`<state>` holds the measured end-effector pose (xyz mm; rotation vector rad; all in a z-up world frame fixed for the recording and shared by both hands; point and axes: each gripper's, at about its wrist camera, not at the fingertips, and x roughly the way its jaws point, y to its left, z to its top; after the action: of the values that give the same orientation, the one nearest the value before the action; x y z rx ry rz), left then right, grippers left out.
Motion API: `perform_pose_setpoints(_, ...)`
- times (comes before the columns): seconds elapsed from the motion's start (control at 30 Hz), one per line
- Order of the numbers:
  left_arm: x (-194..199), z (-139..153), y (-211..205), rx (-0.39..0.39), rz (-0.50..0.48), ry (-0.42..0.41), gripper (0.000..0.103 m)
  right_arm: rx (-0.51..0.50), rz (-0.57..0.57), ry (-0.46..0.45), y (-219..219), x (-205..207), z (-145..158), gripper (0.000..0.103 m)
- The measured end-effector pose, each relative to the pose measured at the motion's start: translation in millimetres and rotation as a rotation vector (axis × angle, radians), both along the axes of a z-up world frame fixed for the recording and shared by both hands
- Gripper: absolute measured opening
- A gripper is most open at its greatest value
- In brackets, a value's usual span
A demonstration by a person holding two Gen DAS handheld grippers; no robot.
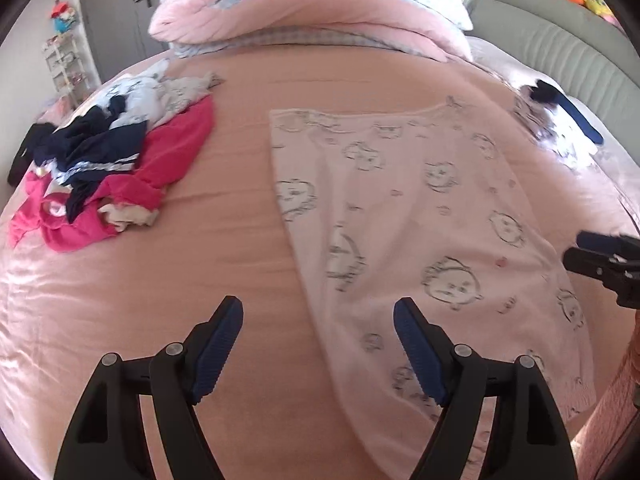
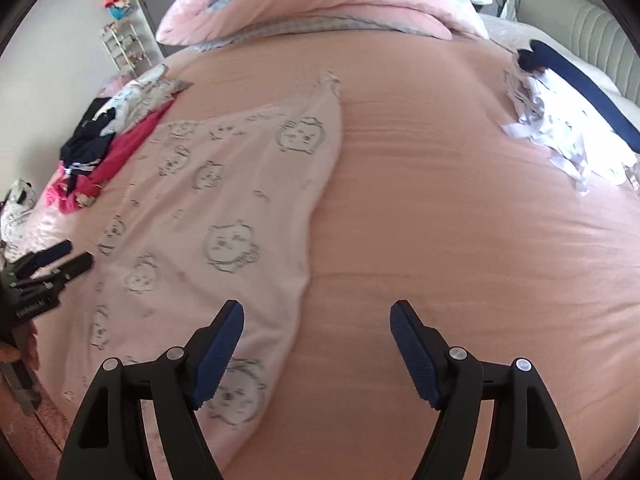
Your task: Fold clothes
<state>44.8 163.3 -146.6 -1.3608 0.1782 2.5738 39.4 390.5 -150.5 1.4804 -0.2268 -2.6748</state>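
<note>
A pale pink garment (image 1: pixel 400 208) printed with grey cartoon faces lies spread flat on the pink bed sheet (image 1: pixel 240 240). My left gripper (image 1: pixel 318 312) hovers open over its near left edge, one finger above the cloth and one above bare sheet, with nothing gripped. In the right wrist view the same garment (image 2: pixel 224 208) lies to the left. My right gripper (image 2: pixel 316 312) stands open astride its near right edge, holding nothing. Each gripper shows in the other's view: the right gripper (image 1: pixel 592 252) at the right border, the left gripper (image 2: pixel 68 256) at the left border.
A heap of magenta, navy and white clothes (image 1: pixel 108 160) lies at the bed's left side. A folded pink quilt (image 1: pixel 312 12) fills the far end. White and navy garments (image 2: pixel 560 120) lie at the right by a grey padded headboard (image 1: pixel 560 52). A shelf (image 1: pixel 64 60) stands beyond the bed.
</note>
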Motion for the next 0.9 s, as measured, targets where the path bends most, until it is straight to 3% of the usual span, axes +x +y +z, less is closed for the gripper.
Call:
perform_pose_setpoints(0.1,9,-7,27,-0.001,-0.073,-0.017,0.078,0.024,0.083,0.008,-33,-1,4,0.076)
perform_pose_setpoints(0.2,11,-19,41,-0.085,-0.090,-0.023,0.075,0.099,0.136,-0.043,-59,0,-8,0.075)
perform_pose_setpoints(0.37,9,-20,32,-0.032,-0.078,-0.029,0.076,0.115,0.115,-0.082,-52,14,-20,0.075)
perform_pose_setpoints(0.73,7,-25,23,-0.015,-0.080,-0.040,0.084,0.165,0.121,-0.076,-46,48,-23,0.075)
perform_pose_setpoints(0.9,3,-22,1,-0.054,-0.063,-0.084,0.086,0.165,0.125,-0.073,-40,51,-27,0.075)
